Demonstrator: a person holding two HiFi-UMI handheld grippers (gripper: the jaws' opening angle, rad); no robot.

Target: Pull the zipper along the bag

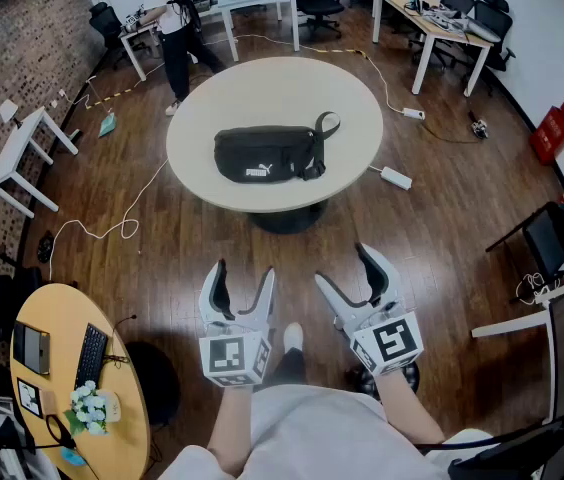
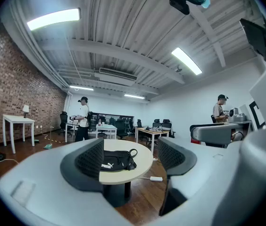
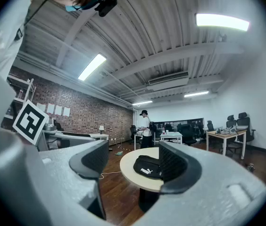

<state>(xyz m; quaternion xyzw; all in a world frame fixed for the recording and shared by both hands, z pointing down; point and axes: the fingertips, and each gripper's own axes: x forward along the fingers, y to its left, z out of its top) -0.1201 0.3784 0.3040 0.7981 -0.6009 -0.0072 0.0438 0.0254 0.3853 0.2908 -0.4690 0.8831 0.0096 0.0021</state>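
Note:
A black waist bag (image 1: 265,155) with a white logo lies on the round beige table (image 1: 352,108), its strap looped at the right end. In the left gripper view the bag (image 2: 115,161) shows far off between the jaws, and in the right gripper view the bag (image 3: 148,166) lies likewise on the table. My left gripper (image 1: 241,290) and right gripper (image 1: 351,275) hang side by side well short of the table, over the wooden floor. Both stand open with nothing between their fingers. The zipper cannot be made out from here.
A white power strip (image 1: 396,177) and cables lie on the floor right of the table. A person (image 1: 170,23) stands by white desks at the back left. A small round yellow table (image 1: 57,328) with a keyboard is at my near left. Office chairs and desks line the back.

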